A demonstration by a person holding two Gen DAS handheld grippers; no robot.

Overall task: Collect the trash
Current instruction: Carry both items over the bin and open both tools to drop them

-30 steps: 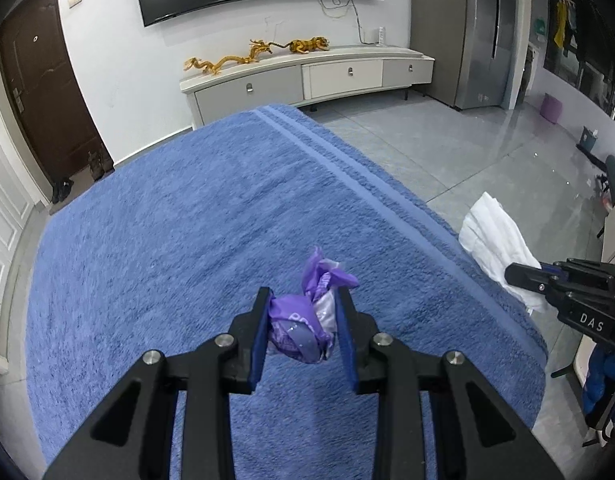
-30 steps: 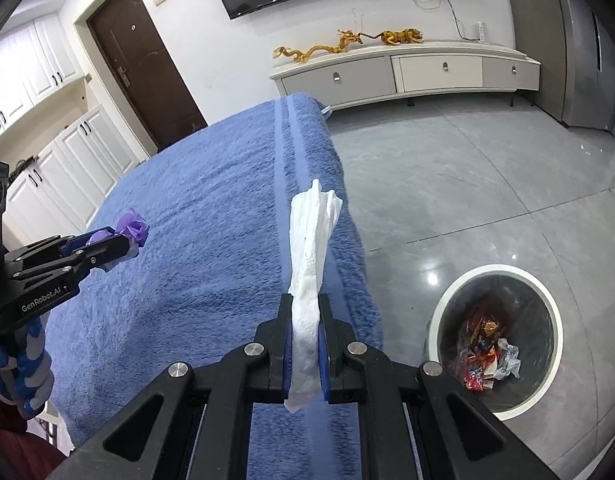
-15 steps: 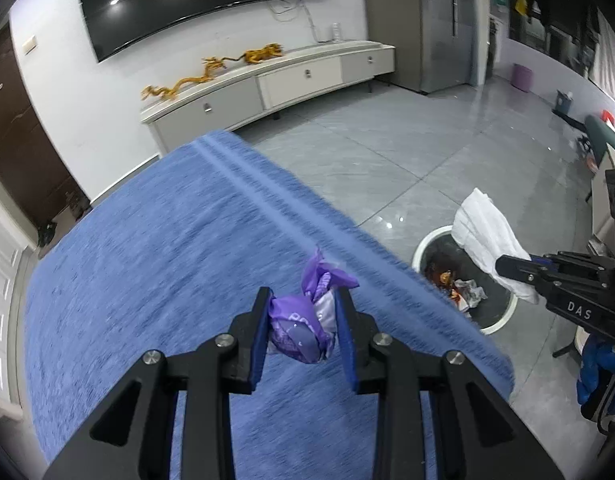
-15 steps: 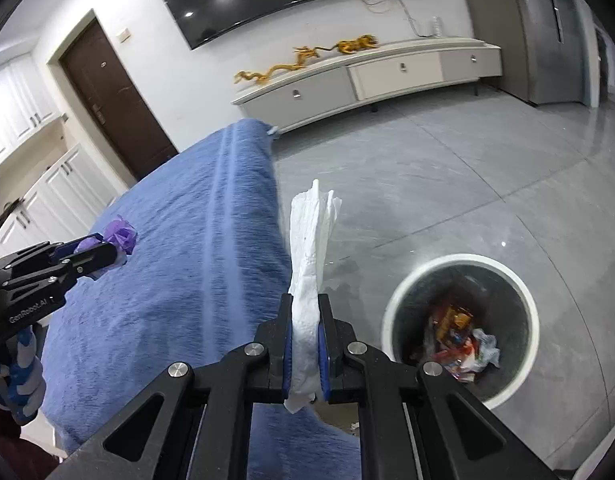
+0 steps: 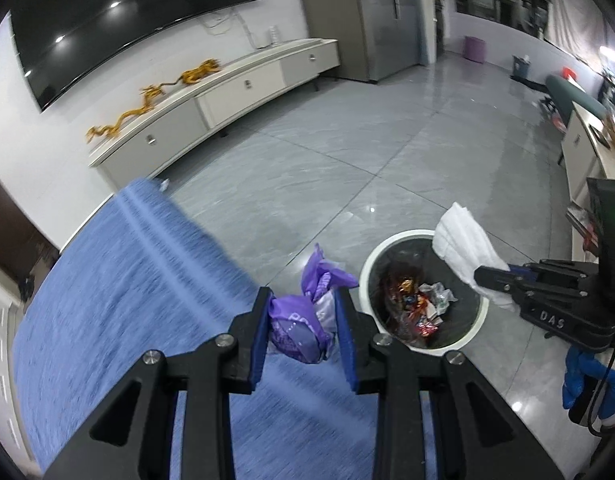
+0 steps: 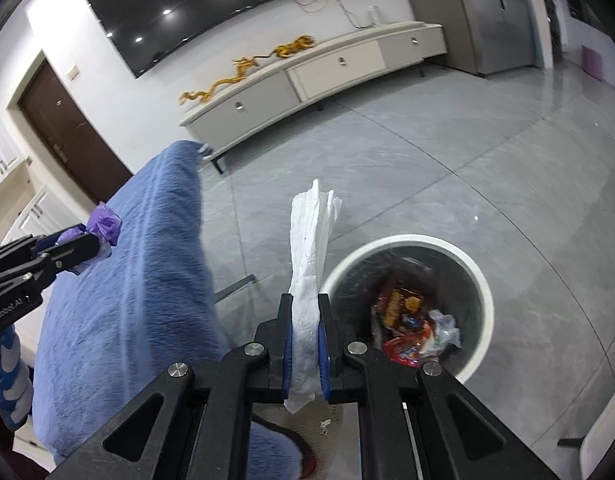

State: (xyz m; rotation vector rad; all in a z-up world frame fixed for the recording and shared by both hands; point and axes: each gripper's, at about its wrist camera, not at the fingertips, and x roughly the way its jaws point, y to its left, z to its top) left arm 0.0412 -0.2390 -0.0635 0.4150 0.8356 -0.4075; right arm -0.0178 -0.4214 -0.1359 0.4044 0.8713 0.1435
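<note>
Bare floor (image 6: 407, 184) around open bin (image 6: 479, 280).

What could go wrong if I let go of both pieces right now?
The left gripper holds the purple wrapper at the edge of the blue towel, beside the trash bin rather than over its opening, so it would probably land on the floor. The white tissue in the right gripper sits just left of the bin's rim in the right wrist view; being light and long, it may drape over the rim or fall outside.
</note>
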